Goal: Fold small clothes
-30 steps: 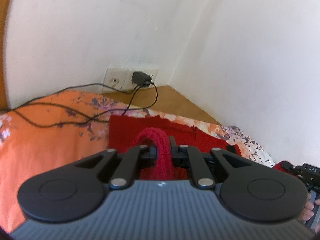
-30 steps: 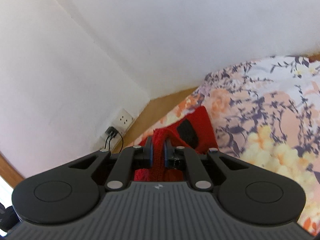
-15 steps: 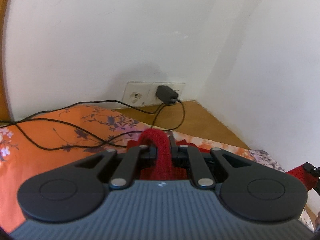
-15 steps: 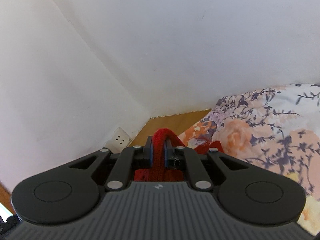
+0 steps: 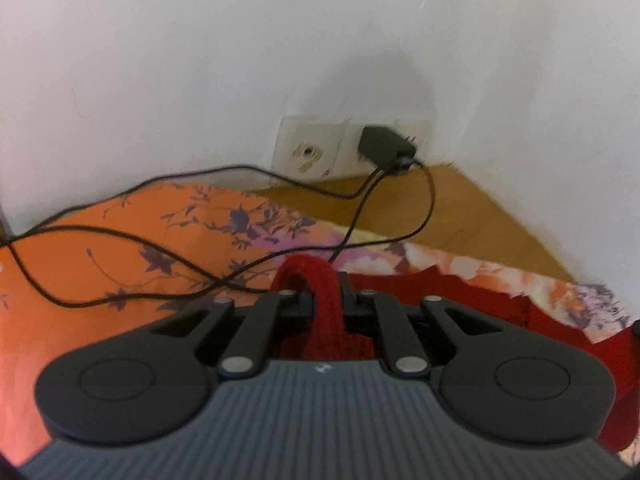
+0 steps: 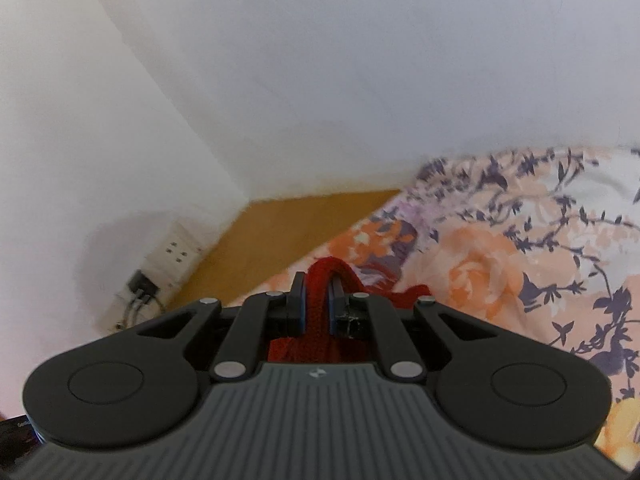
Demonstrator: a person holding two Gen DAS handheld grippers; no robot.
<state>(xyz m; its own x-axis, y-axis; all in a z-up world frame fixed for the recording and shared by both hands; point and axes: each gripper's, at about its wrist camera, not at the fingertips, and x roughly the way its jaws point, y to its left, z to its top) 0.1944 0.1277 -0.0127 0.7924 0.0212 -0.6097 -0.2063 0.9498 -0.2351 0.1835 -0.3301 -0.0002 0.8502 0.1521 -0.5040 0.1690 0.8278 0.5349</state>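
A small red knitted garment (image 5: 472, 296) lies on the flowered bedspread (image 5: 120, 240) and spreads to the right in the left wrist view. My left gripper (image 5: 324, 292) is shut on a ribbed red edge that loops up over its fingertips. In the right wrist view my right gripper (image 6: 318, 296) is shut on another fold of the red garment (image 6: 320, 280), pinched between blue pads. Most of the cloth is hidden under both gripper bodies.
A wall socket (image 5: 308, 152) with a black charger (image 5: 384, 146) sits close ahead; its black cable (image 5: 160, 248) trails over the bedspread. A wooden ledge (image 5: 460, 208) runs along the white walls in the corner. The flowered bedspread (image 6: 520, 256) stretches to the right.
Both grippers have carried the held red edges toward the wall corner; the socket and ledge loom larger. Much less of the flat red garment shows ahead.
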